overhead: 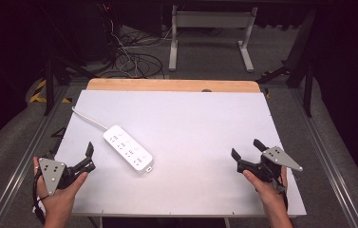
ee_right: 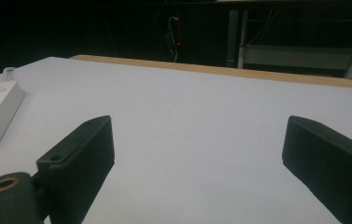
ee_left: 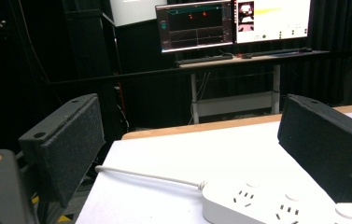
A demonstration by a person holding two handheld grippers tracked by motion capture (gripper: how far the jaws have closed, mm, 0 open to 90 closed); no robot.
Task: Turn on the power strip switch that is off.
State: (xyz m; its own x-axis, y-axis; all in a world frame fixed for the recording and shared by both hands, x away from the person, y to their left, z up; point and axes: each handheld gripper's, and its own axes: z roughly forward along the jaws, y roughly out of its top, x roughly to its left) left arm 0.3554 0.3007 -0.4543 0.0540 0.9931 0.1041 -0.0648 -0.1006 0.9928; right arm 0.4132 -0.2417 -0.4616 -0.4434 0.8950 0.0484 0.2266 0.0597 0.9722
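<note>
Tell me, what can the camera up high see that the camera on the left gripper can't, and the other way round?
The high view takes in both hands, the left gripper and right gripper, both open, and the whole white board. The left gripper view shows two lit monitors on a desk behind the table. Both show the white power strip and its cable, lying untouched near the left gripper.
</note>
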